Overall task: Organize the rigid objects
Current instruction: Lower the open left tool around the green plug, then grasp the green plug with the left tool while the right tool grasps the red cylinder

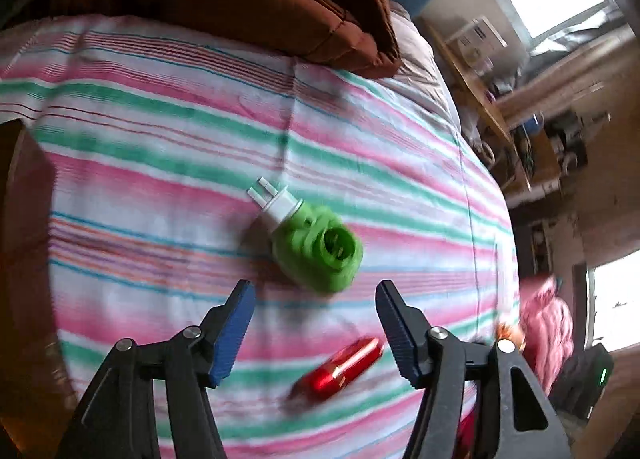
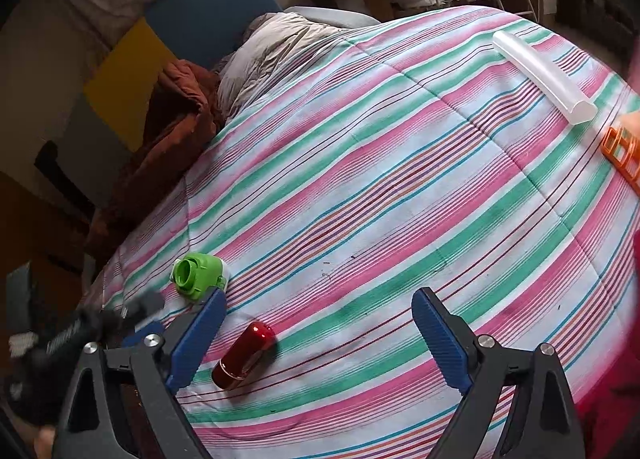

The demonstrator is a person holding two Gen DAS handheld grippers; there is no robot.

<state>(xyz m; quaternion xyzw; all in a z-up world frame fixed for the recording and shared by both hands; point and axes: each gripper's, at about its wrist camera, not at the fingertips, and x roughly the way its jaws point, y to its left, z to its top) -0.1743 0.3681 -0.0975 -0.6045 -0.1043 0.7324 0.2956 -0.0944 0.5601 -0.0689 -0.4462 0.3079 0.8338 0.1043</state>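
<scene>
My left-wrist view is smeared by motion, so the green plug-in device (image 1: 316,247) and the red cylinder (image 1: 340,367) show soft edges; I can make out two white prongs at the far end of the green one, little more. From the right-wrist view the left gripper (image 2: 80,335) is a dark blur at the left edge, and I cannot read its jaws there. At the right edge an orange tray (image 2: 622,151) is cut off by the frame, so I cannot count its compartments.

Counting on the striped bedspread (image 2: 380,179): one green device, one red cylinder, one translucent tube (image 2: 544,77), one orange tray. The tube and tray lie far right, well apart from the green and red pieces at near left.

My left gripper (image 1: 316,323) stands wide with nothing in it, the red cylinder lying on the cover below the gap. My right gripper (image 2: 320,335) is also wide and empty, the red cylinder just beside its left finger.
</scene>
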